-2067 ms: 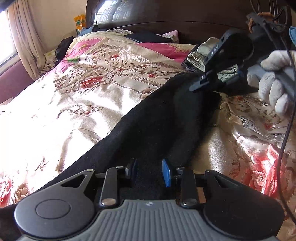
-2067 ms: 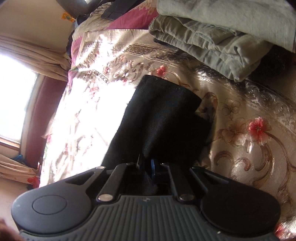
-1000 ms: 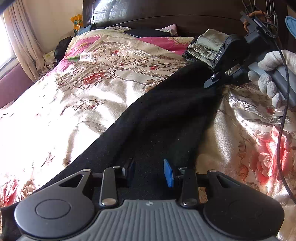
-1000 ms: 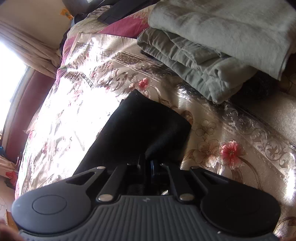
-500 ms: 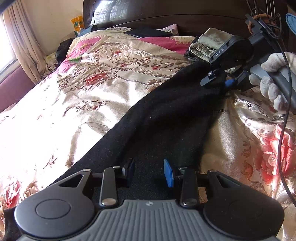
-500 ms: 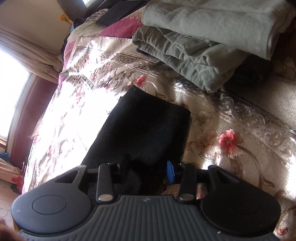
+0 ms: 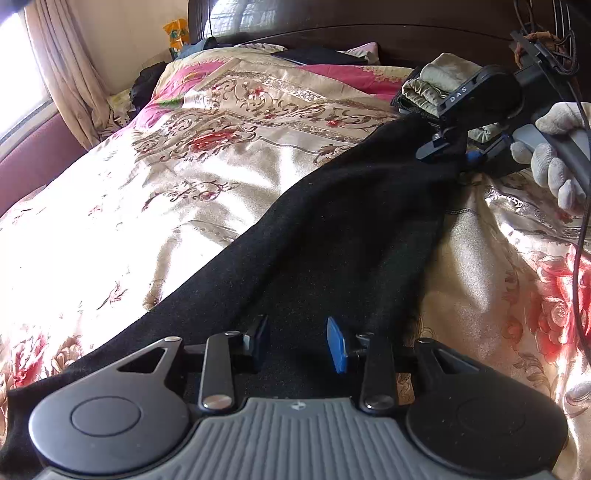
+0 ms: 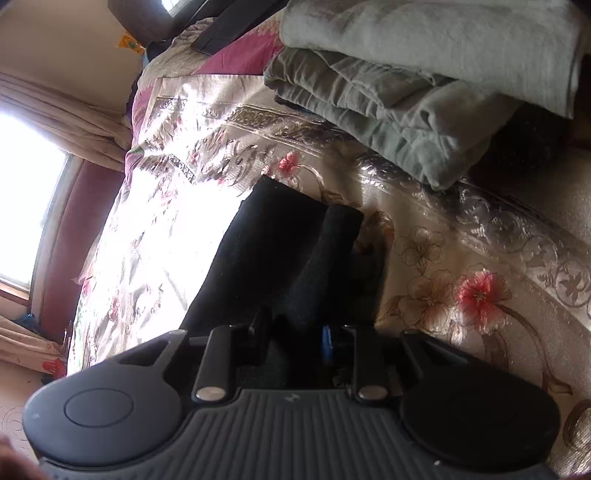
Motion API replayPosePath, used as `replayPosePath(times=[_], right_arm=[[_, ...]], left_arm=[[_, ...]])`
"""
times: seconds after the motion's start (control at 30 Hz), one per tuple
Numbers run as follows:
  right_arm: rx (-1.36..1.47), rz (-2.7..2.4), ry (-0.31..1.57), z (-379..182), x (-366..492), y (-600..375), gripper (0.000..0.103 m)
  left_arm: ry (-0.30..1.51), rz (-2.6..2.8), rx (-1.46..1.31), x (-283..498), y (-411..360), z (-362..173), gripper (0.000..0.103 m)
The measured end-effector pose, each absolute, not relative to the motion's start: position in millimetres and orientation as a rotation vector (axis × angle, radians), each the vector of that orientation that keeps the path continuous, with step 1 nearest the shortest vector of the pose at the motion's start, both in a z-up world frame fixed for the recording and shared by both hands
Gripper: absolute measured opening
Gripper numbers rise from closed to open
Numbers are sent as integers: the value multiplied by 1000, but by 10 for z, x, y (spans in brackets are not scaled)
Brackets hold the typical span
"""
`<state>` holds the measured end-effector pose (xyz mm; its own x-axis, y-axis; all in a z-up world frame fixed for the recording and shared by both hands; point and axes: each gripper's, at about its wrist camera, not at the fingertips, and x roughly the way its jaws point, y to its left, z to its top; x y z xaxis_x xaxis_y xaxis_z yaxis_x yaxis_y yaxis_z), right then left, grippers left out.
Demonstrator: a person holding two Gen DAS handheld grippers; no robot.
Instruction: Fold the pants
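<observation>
Black pants (image 7: pixel 332 229) lie stretched lengthwise along a floral bedspread (image 7: pixel 166 177). My left gripper (image 7: pixel 297 345) is open, its jaws astride the near end of the pants. My right gripper (image 8: pixel 295 332) is open at the far end of the pants (image 8: pixel 280 251); black fabric lies between its jaws. It also shows in the left wrist view (image 7: pixel 454 147), held by a white-gloved hand (image 7: pixel 557 162) at the leg ends. In the right wrist view the two leg ends lie side by side with a fold between them.
A stack of folded grey-green clothes (image 8: pixel 424 85) sits just beyond the leg ends; it also shows in the left wrist view (image 7: pixel 432 88). A dark headboard (image 7: pixel 369 33) stands behind. Curtains (image 7: pixel 70 74) and a window are on the left. Cables (image 7: pixel 581 221) hang at right.
My right gripper was shut on the leg end, then opened and let it go; the leg ends now lie on the bed near the folded stack. The left gripper stayed still and open.
</observation>
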<state>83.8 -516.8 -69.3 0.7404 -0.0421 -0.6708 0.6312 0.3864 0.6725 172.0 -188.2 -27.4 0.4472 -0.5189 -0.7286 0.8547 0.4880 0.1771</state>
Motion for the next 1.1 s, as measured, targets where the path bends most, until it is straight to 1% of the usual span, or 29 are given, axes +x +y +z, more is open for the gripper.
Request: replayPosePath(times=[0.03,0.13,0.17,0.23,0.33,0.37,0.5,0.57,0.63,0.67,0.7,0.73,0.77,0.8,0.87,1.0,1.03,1.07,1.1], right_arm=[[1092,-454,622,-695,875,-5154,42],[1028,-449,623,-648,977,-5105,42],[1026,-447,619,-633,966,-5096,41],[1052,-445,607,-630,914,-5107,34],[992,-458,652,-585,865,-5135,32],[967,-457,666,-544,830,-5144,34],[860,-475,673,-350,658,-5203,36],[816,-469,675,-240,624,-5266,37],[748,-437,684,-129,684,-5324,40],[703,-417,690,-80,738,-5338,45],[653,-395,692,-39,800,-5345,48],[590,-368,700,-9,885,-5353,47],[532,-342,718,11,974,-5359,47],[491,-322,736,20,1042,-5362,47],[411,-298,759,37,1168,-5354,47],[432,-273,818,-74,1286,-5423,47],[441,-271,830,-102,1303,-5431,45],[439,-274,832,-107,1312,-5423,33],[432,-278,829,-95,1317,-5408,16]], left_arm=[[647,-921,585,1726,-1922,-254,49],[591,-954,563,1787,-2082,-146,49],[571,-968,545,1836,-2188,-103,49],[549,-1011,514,1936,-2407,-57,49],[529,-1119,512,2072,-2800,-30,49],[524,-1156,514,2117,-2935,-20,49],[474,-1238,617,2244,-3392,-78,49],[494,-1276,660,2329,-3602,-148,49],[548,-1302,698,2407,-3780,-240,50],[563,-1302,717,2432,-3846,-301,50],[561,-1296,739,2445,-3886,-351,50],[566,-1293,753,2458,-3898,-379,49],[573,-1292,751,2478,-3902,-382,38],[587,-1290,751,2503,-3897,-375,24],[605,-1302,761,2510,-3875,-364,20],[580,-1318,785,2466,-3783,-302,20],[569,-1321,786,2463,-3746,-266,20],[566,-1318,779,2468,-3700,-218,20],[566,-1318,770,2477,-3663,-179,20]])
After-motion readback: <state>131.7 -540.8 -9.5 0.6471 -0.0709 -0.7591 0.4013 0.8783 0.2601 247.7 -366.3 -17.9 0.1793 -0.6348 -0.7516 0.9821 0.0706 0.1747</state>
